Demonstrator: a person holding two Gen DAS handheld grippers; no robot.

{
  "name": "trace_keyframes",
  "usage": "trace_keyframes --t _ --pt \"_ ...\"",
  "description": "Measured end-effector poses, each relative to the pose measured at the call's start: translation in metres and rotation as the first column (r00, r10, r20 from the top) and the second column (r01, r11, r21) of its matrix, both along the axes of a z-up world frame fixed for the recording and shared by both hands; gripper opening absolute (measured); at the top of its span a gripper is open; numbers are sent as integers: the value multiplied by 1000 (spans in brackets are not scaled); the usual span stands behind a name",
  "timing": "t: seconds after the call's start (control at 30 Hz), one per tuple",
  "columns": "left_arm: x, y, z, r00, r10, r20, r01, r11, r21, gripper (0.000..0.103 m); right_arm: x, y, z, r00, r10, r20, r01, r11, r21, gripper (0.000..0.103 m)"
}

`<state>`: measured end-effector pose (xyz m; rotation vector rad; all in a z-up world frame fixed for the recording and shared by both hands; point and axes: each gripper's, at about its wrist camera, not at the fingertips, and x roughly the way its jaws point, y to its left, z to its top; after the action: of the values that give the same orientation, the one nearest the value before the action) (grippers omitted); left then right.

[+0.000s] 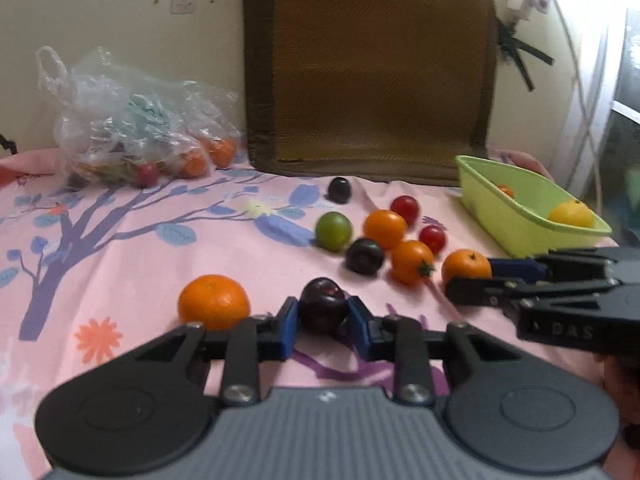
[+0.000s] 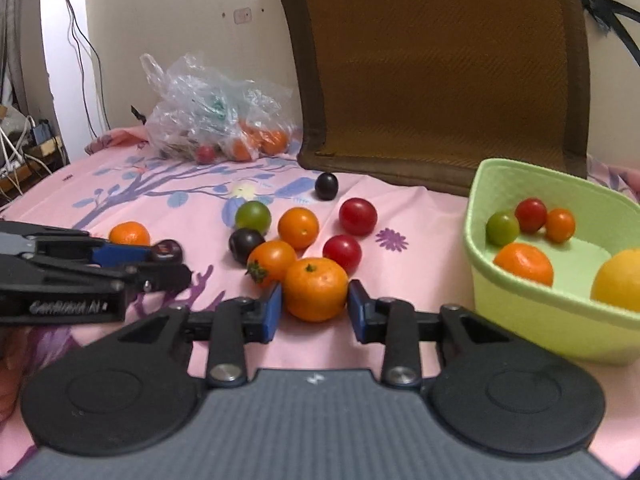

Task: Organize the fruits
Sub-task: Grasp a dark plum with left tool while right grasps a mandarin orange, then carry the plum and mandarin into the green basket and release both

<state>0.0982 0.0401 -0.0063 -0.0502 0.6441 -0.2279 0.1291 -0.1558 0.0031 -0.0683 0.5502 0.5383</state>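
My left gripper point(image 1: 322, 316) is shut on a dark plum point(image 1: 323, 307) low over the pink cloth, with a mandarin point(image 1: 214, 301) just to its left. My right gripper point(image 2: 315, 306) is shut on another mandarin point(image 2: 316, 289), beside a loose cluster of fruit: orange tomatoes point(image 2: 298, 227), red tomatoes point(image 2: 358, 216), a green one point(image 2: 253, 216) and dark plums point(image 2: 245, 245). The green basket point(image 2: 520, 316) at the right holds several fruits. In the left wrist view the right gripper point(image 1: 472, 280) reaches in from the right, and the basket point(image 1: 516, 236) stands behind it.
A clear plastic bag point(image 1: 132, 128) with more fruit lies at the back left. A brown woven cushion point(image 1: 368, 68) leans on the wall behind the fruit. A lone dark plum point(image 2: 326, 186) sits near the cushion. Cables hang at the far left point(image 2: 76, 40).
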Motion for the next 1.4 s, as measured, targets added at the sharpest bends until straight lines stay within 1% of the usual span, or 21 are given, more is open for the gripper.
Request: trace_keyframes --t 0.1,0.2,0.3,0.4,0.5,0.63,0.73,0.77,0.83,0.97,1.0,1.03,1.07,1.13,1.2,1.27,1.33,1.4 --pt "-10 -11 1 998 -58 5 58 998 8 27 -23 -7 0 1000 28 -1 -28 999 18 37" --pt "-22 -27 3 989 -146 7 146 988 -46 27 -52 -17 -1 998 54 23 -54 999 -1 37" --pt "-36 -49 6 971 -238 22 239 967 -90 27 -77 -31 0 997 56 44 -56 998 -8 37" --pt "-43 -72 8 948 -317 24 318 942 -105 27 -94 -48 0 997 21 70 -20 1000 -12 37" --pt "-40 -93 16 933 -358 34 360 926 -114 27 -101 -61 2 993 -43 108 45 999 -16 37" --pt "-16 -118 36 928 -368 63 373 916 -147 27 -96 -81 17 975 -131 179 130 991 17 37" --pt "9 -138 48 926 -365 95 375 917 -133 27 -83 -96 29 949 -212 232 203 977 59 37" --pt "20 -145 51 930 -353 101 364 924 -122 27 -76 -101 31 940 -236 245 224 972 76 37" --pt "39 -156 51 937 -337 95 346 931 -117 27 -60 -108 33 926 -278 257 264 961 89 37" --pt "68 -165 46 947 -313 65 319 937 -139 28 -35 -111 26 920 -298 253 291 954 66 38" --pt "72 -166 44 950 -308 59 313 939 -142 31 -31 -109 22 920 -297 257 294 955 51 38" --pt "76 -168 41 951 -304 50 308 941 -140 44 -28 -109 19 919 -295 262 294 955 44 39" --pt "77 -170 40 954 -295 50 299 945 -132 51 -27 -109 15 915 -299 270 299 953 41 41" --pt "77 -170 41 956 -287 64 292 949 -117 51 -28 -110 10 902 -314 296 316 948 42 50" --pt "72 -162 48 954 -286 89 295 946 -131 51 -31 -113 11 890 -330 314 329 943 59 50" --pt "64 -144 59 957 -265 118 282 946 -162 51 -36 -120 17 875 -351 333 341 936 90 50" --pt "51 -113 73 959 -233 158 265 937 -226 51 -41 -125 23 865 -373 336 350 928 130 50" --pt "36 -73 84 967 -158 198 209 940 -270 51 -48 -129 29 865 -379 328 334 924 186 48"
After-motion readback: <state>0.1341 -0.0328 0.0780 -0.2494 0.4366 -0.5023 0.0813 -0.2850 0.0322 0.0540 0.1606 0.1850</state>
